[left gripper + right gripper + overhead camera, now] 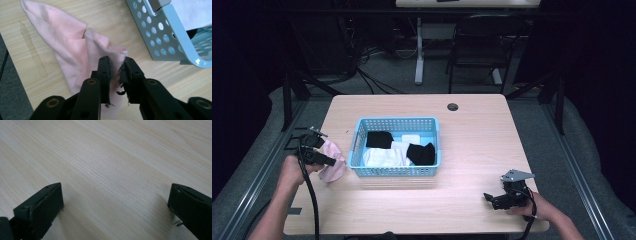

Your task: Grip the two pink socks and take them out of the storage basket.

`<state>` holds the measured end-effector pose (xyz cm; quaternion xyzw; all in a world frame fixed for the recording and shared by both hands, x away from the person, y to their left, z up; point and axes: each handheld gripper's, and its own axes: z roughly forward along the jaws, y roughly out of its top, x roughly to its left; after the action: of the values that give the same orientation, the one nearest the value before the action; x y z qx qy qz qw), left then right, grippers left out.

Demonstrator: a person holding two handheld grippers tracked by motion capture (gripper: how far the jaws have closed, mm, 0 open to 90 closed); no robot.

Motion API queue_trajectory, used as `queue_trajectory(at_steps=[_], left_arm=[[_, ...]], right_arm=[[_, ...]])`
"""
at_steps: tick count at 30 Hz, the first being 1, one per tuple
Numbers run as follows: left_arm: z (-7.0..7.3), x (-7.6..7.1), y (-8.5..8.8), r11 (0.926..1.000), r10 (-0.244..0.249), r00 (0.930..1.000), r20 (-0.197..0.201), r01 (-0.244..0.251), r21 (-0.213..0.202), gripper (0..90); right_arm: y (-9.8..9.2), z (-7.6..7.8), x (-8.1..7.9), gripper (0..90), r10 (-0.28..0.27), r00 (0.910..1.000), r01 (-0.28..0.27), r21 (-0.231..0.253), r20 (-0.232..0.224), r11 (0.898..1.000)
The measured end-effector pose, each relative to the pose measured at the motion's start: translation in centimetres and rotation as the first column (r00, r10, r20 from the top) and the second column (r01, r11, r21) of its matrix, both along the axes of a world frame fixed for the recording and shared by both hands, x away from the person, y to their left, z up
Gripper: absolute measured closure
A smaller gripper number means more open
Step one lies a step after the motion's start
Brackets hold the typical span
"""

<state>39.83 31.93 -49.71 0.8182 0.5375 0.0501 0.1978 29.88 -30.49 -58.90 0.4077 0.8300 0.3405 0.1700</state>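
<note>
A crumpled pink cloth (335, 171) (67, 42) lies on the wooden table just left of a light blue perforated basket (397, 121) (175, 32). My left gripper (330, 159) (117, 66) is shut on a raised fold of the pink cloth at the cloth's near end, with the fabric pinched between the jaws. In the basket lie two black cloths (379, 139) (421, 153) and white cloths (384, 156). My right gripper (487, 196) (115, 202) stands open at the table's front right over bare wood, with nothing between its jaws.
The table (472, 135) has a round cable hole (453, 106) near its far edge. A dark chair (477, 45) and a white table leg (419, 50) stand beyond the table. Bare wood lies between the basket and the right gripper.
</note>
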Motion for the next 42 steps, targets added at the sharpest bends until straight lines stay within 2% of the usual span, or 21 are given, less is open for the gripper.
queue_trajectory(at_steps=[4,6,11,17,23,29,35,42], left_arm=[[0.5,-0.6,0.1,0.9998,0.015,0.9996,0.025,-0.015,-0.010,62.5],[0.9,-0.9,0.3,0.9994,0.033,0.9985,0.043,-0.033,-0.010,51.5],[2.0,-1.8,0.5,0.9986,0.052,0.9954,0.080,-0.052,0.005,32.2],[2.7,-3.5,0.7,0.9982,0.056,0.9911,0.121,-0.058,0.015,18.0],[2.7,-5.8,0.6,0.9985,0.051,0.9864,0.156,-0.054,0.014,14.4],[1.8,-7.7,0.2,0.9985,0.046,0.9842,0.171,-0.050,0.020,12.6],[-0.2,-9.2,0.1,0.9974,0.068,0.9837,0.166,-0.071,0.012,11.0],[-2.8,-10.0,-0.3,0.9943,0.103,0.9795,0.173,-0.106,0.008,5.5]], right_arm=[[0.0,0.0,0.0,0.0,0.000,1.0000,0.000,0.000,0.000,1.000],[0.0,0.0,0.0,0.0,0.000,1.0000,0.000,0.000,0.000,1.000],[0.0,0.0,0.0,0.0,0.000,1.0000,0.000,0.000,0.000,1.000],[0.0,0.0,0.0,0.0,0.000,1.0000,0.000,0.000,0.001,1.000],[0.0,0.0,0.0,0.0,0.000,1.0000,0.000,0.000,0.001,1.000],[0.0,0.0,0.0,0.0,0.000,1.0000,0.000,-0.003,0.001,1.000],[0.0,0.0,0.0,0.0,-0.001,1.0000,0.001,-0.003,0.000,1.000],[0.0,0.0,0.0,0.0,-0.001,1.0000,0.001,-0.003,0.001,1.000]])
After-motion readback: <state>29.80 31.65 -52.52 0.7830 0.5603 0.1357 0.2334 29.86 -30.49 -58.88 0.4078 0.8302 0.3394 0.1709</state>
